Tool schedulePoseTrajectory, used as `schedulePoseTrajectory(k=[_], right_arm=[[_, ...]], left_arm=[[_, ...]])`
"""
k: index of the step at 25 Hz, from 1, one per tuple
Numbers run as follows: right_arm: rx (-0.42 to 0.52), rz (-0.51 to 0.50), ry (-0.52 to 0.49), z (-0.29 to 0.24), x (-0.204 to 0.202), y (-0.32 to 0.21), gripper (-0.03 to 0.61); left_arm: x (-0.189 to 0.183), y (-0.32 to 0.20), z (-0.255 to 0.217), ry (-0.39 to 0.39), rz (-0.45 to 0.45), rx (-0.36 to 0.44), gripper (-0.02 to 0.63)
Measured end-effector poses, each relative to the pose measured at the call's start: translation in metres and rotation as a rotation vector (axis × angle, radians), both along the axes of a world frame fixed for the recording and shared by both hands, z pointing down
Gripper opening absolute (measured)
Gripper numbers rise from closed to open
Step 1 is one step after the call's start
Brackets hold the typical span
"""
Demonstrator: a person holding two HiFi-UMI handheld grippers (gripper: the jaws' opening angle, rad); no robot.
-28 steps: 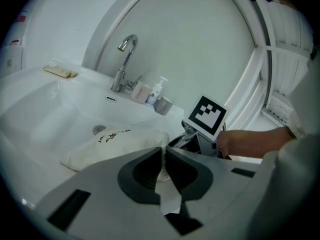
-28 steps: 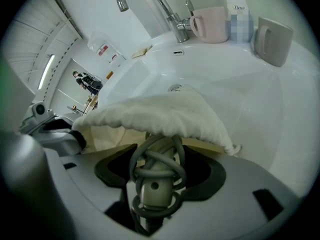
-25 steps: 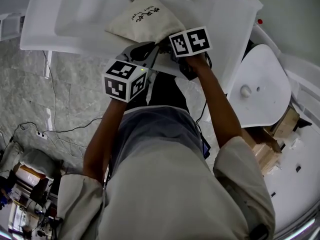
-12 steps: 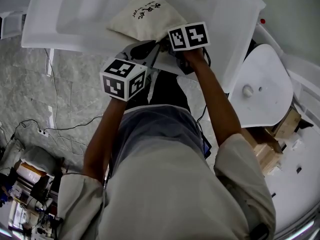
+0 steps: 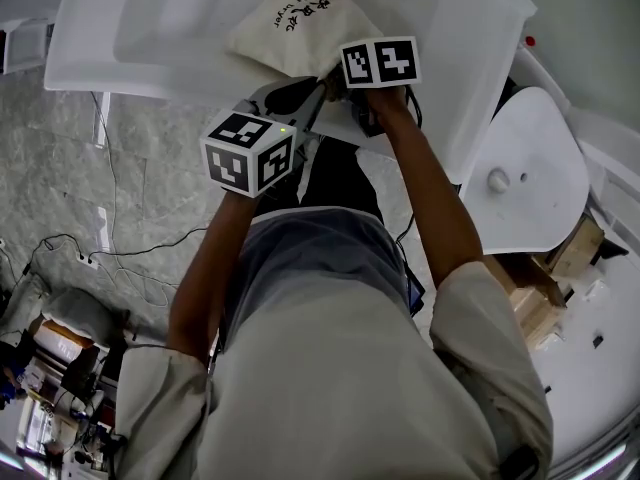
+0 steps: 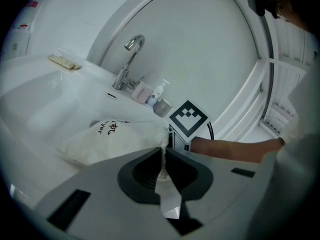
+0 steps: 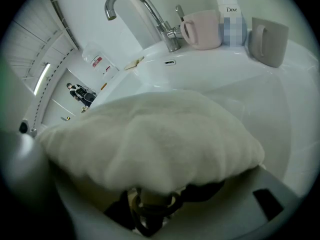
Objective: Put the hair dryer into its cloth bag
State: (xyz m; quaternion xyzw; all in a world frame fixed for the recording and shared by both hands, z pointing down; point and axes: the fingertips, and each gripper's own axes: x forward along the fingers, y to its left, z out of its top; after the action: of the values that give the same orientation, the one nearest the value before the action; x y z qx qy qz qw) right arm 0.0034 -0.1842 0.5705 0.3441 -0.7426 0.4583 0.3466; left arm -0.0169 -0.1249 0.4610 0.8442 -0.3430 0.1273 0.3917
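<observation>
The cream cloth bag (image 5: pixel 295 23) with dark print lies bulging on the white sink counter, its mouth toward me. My left gripper (image 5: pixel 312 93) sits at that mouth, and in the left gripper view my left gripper (image 6: pixel 164 153) is shut on a strip of the bag's edge (image 6: pixel 161 173). My right gripper (image 5: pixel 345 86) is pressed against the mouth from the right. In the right gripper view the bag (image 7: pixel 150 139) drapes over its jaws and hides them. A dark looped cord (image 7: pixel 150 214) shows under the cloth. The hair dryer's body is not visible.
A chrome faucet (image 6: pixel 131 59) stands behind the basin (image 5: pixel 170 28), with a pink cup (image 7: pixel 202 29), a soap bottle (image 7: pixel 231 19) and a grey cup (image 7: pixel 270 39) beside it. A white toilet lid (image 5: pixel 525 173) is at right. Cables (image 5: pixel 110 248) trail over the marble floor.
The right gripper and the bag have shifted a little farther over the sink. The left gripper has kept its place and its hold on the cloth.
</observation>
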Motion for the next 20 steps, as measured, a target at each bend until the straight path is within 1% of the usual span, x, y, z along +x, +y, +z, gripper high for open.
schedulePoseTrajectory(k=[8,20], right_arm=[[0.009,0.005,0.025,0.008,-0.001,-0.008,0.281],[-0.019,-0.020,0.070,0.027,-0.003,-0.013,0.281]], left_arm=[[0.000,0.003,0.002,0.022,-0.007,-0.026,0.029],[-0.001,-0.001,0.009,0.014,-0.015,-0.053,0.029]])
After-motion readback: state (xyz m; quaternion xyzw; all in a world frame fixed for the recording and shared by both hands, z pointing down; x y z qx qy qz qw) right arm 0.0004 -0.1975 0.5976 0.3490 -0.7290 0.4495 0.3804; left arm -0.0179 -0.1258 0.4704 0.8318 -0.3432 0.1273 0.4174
